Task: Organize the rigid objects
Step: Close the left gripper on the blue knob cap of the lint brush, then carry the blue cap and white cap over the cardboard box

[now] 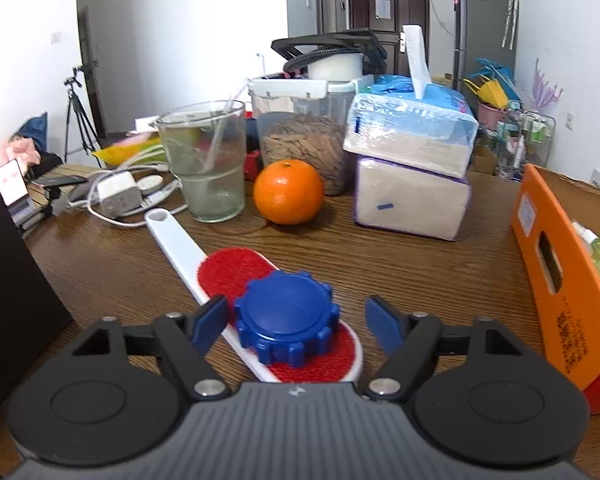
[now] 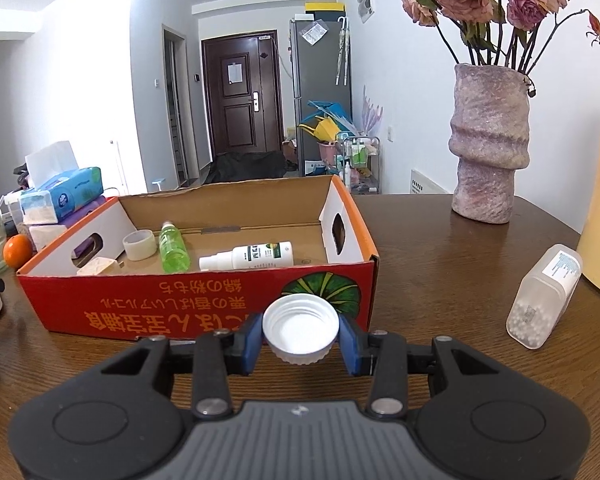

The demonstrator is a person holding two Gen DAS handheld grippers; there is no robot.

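Low in the middle of the left wrist view, the left gripper (image 1: 296,320) stands with its blue pads spread wide, one on each side of a blue ridged cap (image 1: 287,317). The left pad looks to be touching or nearly touching the cap, while the right pad is clearly apart from it. That cap rests on the red pad of a white-handled lint brush (image 1: 236,268), which lies slantwise on the wooden table (image 1: 400,268) with its handle pointing to the upper left of the frame. Beyond it, toward the centre, sit an orange (image 1: 288,192), a clear glass (image 1: 204,160) with a straw in it, a plastic container of nuts (image 1: 304,136) and two stacked tissue packs (image 1: 412,168). At the right edge stands the end wall of an orange cardboard box (image 1: 556,284).

Near the bottom centre of the right wrist view, the right gripper (image 2: 301,335) is clamped on a white screw cap (image 2: 301,328), open side up (its threads are plain to see), held just in front of the box's red front wall (image 2: 172,300). Inside the box lie a roll of tape (image 2: 139,245), a green bottle (image 2: 173,250) and a white spray bottle (image 2: 246,258) on its side. Over to the right, a clear plastic case of small white beads (image 2: 544,296) leans tilted on the table, and a stone-coloured vase (image 2: 489,140) of dried roses stands behind it.
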